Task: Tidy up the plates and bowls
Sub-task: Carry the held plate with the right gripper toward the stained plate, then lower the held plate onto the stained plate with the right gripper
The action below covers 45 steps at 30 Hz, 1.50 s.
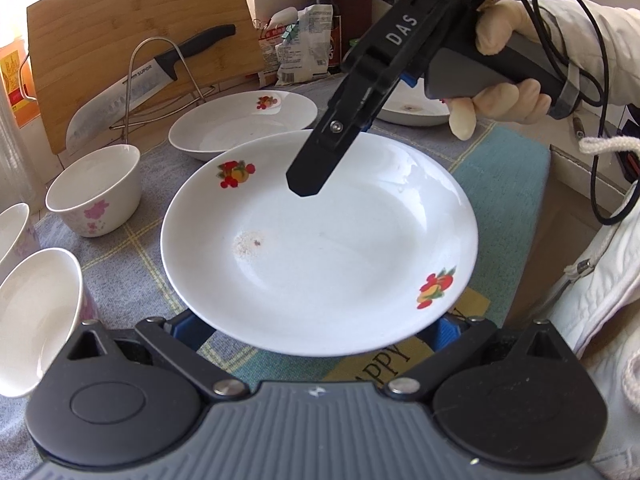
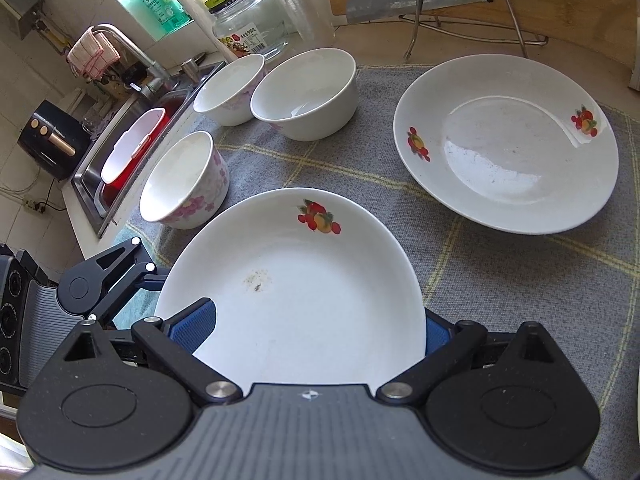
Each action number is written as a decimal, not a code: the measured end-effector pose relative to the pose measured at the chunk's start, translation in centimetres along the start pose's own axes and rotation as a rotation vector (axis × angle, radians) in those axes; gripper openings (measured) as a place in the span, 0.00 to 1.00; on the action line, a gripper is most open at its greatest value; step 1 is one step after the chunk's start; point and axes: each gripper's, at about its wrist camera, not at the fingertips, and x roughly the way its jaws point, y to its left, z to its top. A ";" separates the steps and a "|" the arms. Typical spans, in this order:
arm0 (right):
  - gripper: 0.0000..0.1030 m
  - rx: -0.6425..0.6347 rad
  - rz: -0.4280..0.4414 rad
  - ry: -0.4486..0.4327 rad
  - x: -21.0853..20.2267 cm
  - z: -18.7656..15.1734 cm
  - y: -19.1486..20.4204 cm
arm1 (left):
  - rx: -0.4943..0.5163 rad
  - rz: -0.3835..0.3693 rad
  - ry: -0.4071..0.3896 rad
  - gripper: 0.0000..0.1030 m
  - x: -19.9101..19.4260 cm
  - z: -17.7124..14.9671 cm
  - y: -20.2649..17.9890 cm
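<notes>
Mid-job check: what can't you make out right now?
- Left wrist view: left gripper fingertips, hidden under the white fruit-printed plate; grip unknown.
- Left wrist view: another white plate, mostly behind the right gripper.
- Right wrist view: right gripper's closure; plate covers one pad.

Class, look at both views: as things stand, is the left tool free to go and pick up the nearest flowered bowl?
Probably not. The left tool appears shut on the near rim of the plate, which the right tool also grips. The bowl stands uncovered on the cloth, but the plate must be released first.
</notes>
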 end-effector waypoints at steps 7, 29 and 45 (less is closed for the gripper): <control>1.00 -0.003 -0.006 -0.021 -1.8 -0.8 -0.9 | 0.011 -0.003 -0.002 0.99 0.6 1.4 -1.2; 1.00 0.052 -0.034 -0.095 -7.4 -3.4 -6.6 | 0.077 -0.066 0.006 0.99 4.1 6.6 -4.4; 1.00 0.099 -0.091 -0.149 -11.8 -5.3 -11.7 | 0.136 -0.128 -0.004 0.99 8.2 11.1 -7.3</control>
